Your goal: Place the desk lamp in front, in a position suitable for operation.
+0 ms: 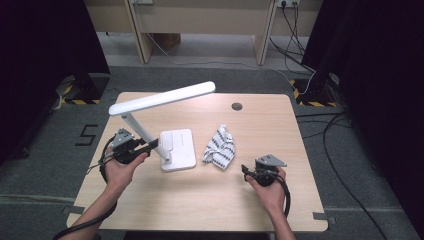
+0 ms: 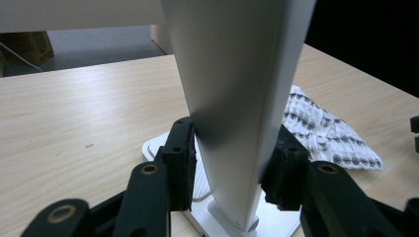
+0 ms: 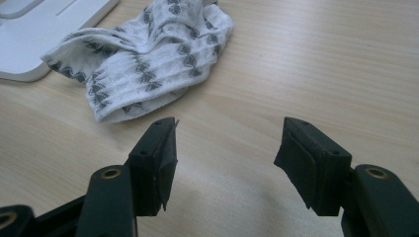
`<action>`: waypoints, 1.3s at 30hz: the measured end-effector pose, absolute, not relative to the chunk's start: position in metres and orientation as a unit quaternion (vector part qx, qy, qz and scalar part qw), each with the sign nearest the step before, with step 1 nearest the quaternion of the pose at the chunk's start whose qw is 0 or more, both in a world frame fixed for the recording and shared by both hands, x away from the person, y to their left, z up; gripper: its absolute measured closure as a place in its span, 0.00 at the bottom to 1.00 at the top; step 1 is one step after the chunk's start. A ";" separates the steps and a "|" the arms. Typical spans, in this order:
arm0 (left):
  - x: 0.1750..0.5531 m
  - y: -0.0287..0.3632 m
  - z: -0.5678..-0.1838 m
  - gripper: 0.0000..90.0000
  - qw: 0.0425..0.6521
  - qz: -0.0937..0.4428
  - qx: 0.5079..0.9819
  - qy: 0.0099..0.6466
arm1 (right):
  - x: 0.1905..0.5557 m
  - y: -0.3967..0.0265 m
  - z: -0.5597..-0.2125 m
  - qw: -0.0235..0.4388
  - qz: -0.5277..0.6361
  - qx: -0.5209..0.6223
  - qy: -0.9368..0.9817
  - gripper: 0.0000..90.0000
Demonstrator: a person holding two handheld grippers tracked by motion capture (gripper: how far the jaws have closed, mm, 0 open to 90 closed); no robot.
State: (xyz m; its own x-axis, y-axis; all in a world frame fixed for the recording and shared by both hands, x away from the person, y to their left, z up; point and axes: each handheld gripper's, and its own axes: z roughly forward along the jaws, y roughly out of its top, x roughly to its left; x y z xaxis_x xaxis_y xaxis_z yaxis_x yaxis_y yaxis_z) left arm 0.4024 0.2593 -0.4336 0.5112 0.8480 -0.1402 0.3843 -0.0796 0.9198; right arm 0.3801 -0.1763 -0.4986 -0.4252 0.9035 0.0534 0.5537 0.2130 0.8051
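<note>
Lamp first, from the high view: a white desk lamp (image 1: 170, 125) stands on the left half of the wooden table (image 1: 260, 200), flat base toward the middle, its slanted arm rising to a long light bar that runs up and to the right. The left gripper (image 1: 148, 146) comes in from the left with its jaws at the lower part of the slanted arm, just above the base. A crumpled white sock with a grey pattern (image 1: 220, 147) lies just right of the base, touching nothing else that I can see. The right gripper (image 1: 246, 171) sits low over the table near the front right, apart from the sock, jaws pointing left toward it.

Left gripper view: the lamp arm (image 2: 237, 98) stands right between the two black jaws. Both pads look pressed against its sides (the left one is flush with it, the right one tucked partly behind the edge), so the left gripper (image 2: 230, 168) is clamped on the arm near the hinge at the base. The sock (image 2: 326, 133) lies on the table behind and to the right.

Right gripper view: the right gripper (image 3: 225, 158) has its jaws spread wide with bare tabletop between them, holding nothing. The sock (image 3: 148, 59) lies ahead and to the left, clear of the jaws, next to a corner of the lamp base (image 3: 39, 34).
</note>
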 end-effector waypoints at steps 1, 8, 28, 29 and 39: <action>0.405 0.258 -0.434 0.67 0.518 0.222 0.700 0.438 | 0.381 -0.175 -0.498 0.221 0.394 0.489 0.747 0.44; 0.417 0.253 -0.433 0.69 0.517 0.216 0.709 0.429 | 0.386 -0.171 -0.498 0.213 0.396 0.489 0.747 0.44; 0.417 0.240 -0.434 0.71 0.512 0.233 0.691 0.453 | 0.391 -0.138 -0.488 0.168 0.427 0.468 0.755 0.64; 0.417 0.240 -0.433 0.72 0.511 0.236 0.692 0.453 | 0.390 -0.132 -0.487 0.154 0.435 0.459 0.759 0.69; 0.419 0.238 -0.426 0.77 0.517 0.244 0.681 0.458 | 0.379 -0.042 -0.496 0.065 0.417 0.347 0.838 0.98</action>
